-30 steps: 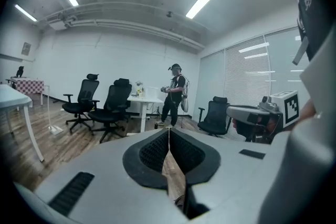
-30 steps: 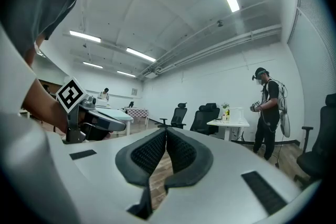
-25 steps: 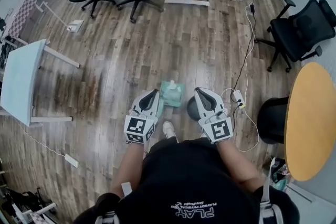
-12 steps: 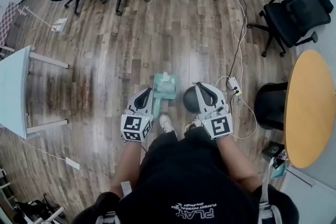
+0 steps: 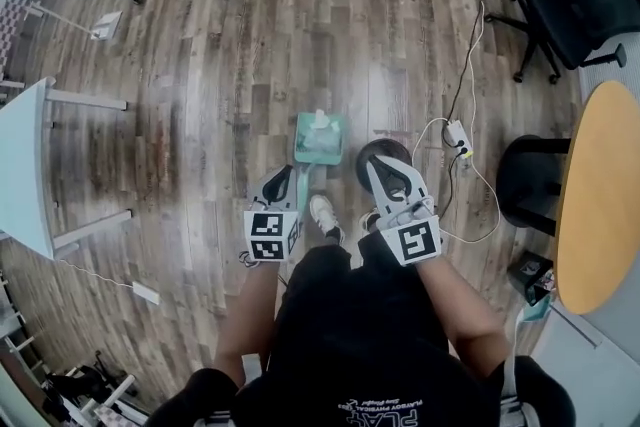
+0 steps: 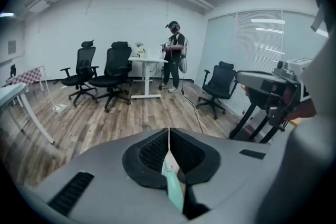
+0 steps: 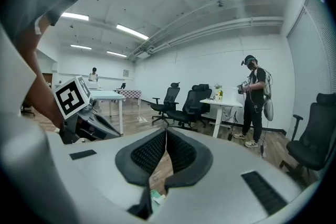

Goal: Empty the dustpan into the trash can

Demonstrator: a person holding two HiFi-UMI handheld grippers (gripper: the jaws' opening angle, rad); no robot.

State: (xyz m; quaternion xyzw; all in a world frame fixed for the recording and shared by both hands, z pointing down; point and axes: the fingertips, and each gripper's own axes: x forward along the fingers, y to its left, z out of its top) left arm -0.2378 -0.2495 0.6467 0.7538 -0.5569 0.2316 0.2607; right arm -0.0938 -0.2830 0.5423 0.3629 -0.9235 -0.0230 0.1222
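Note:
A teal dustpan (image 5: 322,143) with a crumpled white scrap in it lies out ahead of my feet, and whether it touches the floor I cannot tell. Its handle (image 6: 172,182) runs back between the jaws of my left gripper (image 5: 290,175), which is shut on it. The round black trash can (image 5: 386,155) stands just right of the dustpan, partly hidden under my right gripper (image 5: 375,161). In the right gripper view that gripper (image 7: 166,132) has its jaw tips meeting, with nothing held. My left gripper (image 6: 169,135) points down over the wooden floor.
A white power strip (image 5: 458,135) and its cable lie right of the trash can. To the right are a round wooden table (image 5: 600,205) and a black stool (image 5: 530,183); a white table (image 5: 22,160) stands left, office chairs (image 5: 585,0) farther off. A person (image 6: 174,60) stands at a desk.
Both grippers have sunk toward the floor, the left one taking the dustpan down with it. The trash can now shows right at the right gripper's tips.

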